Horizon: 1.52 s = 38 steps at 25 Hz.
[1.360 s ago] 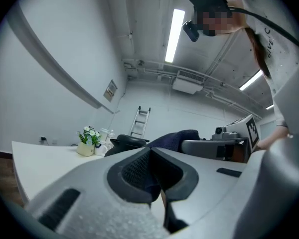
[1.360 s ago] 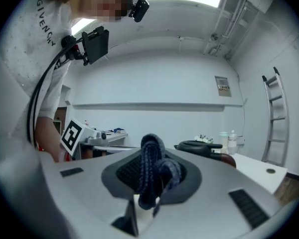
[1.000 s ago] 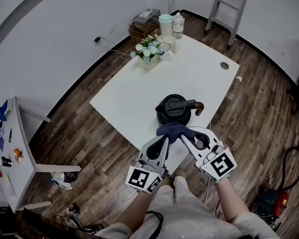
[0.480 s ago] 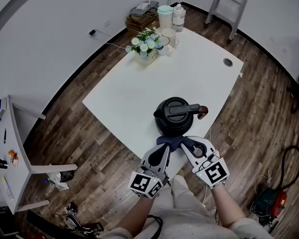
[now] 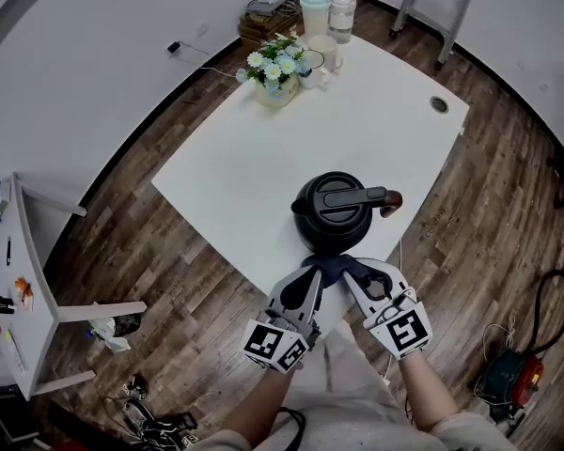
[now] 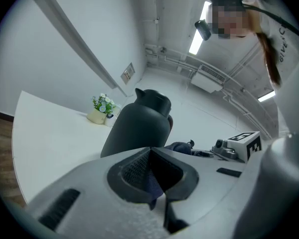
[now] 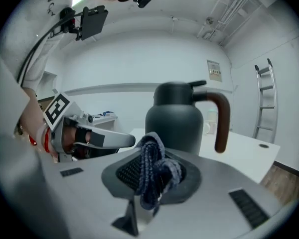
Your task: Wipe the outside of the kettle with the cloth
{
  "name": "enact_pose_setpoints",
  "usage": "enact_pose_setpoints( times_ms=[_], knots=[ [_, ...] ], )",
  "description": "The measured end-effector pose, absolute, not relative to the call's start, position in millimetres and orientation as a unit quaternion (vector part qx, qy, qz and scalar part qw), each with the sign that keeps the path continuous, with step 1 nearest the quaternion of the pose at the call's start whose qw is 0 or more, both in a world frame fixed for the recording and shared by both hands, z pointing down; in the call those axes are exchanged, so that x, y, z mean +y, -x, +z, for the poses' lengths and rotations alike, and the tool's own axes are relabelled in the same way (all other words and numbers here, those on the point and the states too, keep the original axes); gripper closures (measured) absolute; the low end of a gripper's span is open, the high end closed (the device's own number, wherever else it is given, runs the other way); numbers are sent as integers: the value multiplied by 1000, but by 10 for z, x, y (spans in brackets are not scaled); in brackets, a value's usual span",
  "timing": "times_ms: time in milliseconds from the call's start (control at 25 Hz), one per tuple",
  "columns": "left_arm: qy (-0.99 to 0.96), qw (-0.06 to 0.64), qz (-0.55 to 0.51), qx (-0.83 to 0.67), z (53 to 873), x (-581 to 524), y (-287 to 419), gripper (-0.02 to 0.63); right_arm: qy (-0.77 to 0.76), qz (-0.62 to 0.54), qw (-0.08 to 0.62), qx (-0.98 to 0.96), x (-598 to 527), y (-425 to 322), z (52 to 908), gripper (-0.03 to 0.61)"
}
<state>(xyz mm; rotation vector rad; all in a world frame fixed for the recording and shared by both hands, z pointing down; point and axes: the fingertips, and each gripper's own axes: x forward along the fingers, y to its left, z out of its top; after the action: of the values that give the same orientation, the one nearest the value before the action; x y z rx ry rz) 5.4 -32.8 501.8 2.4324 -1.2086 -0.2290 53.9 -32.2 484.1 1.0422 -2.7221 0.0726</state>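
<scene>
A dark grey kettle with a brown-tipped handle stands upright near the table's front edge; it also shows as the kettle and the kettle in the gripper views. A dark blue cloth hangs stretched between my two grippers, just in front of the kettle's base. My left gripper is shut on one end of the cloth. My right gripper is shut on the other end, where the cloth bunches between its jaws.
The white table carries a flower pot, a cup and two containers at its far corner. A ladder leans at the back right. A white shelf stands left. Cables and a device lie on the floor at right.
Both grippers with the cloth have drawn back and down from the kettle's side toward the table's front edge. The kettle has stayed in place.
</scene>
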Motion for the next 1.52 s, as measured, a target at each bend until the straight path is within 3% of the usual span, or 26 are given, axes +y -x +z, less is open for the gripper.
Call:
enact_pose_setpoints(
  times_ms=[120,400,600,800,1280,1520],
  knots=[
    [-890,172,-91,-413,4672,-268,-188,606,-364,-3,68,-929,-263,-701,4319,526],
    [-912,134,-122,-368,4125,-183,-520,606,-398,-149,102,-900,-608,-1033,3570,526],
    [-904,145,-109,-386,4295,-167,-404,606,-429,-142,142,-881,-842,-1148,3922,526],
    [-894,151,-97,-410,4481,-199,-264,606,-463,-118,122,-870,-924,-1275,4229,526],
    [-879,159,-88,-441,4837,-229,-2,606,-450,-58,215,-865,-879,-1254,5214,526],
    [-866,167,-103,-461,4658,-125,112,606,-428,-122,240,-863,-549,-1224,4645,526]
  ],
)
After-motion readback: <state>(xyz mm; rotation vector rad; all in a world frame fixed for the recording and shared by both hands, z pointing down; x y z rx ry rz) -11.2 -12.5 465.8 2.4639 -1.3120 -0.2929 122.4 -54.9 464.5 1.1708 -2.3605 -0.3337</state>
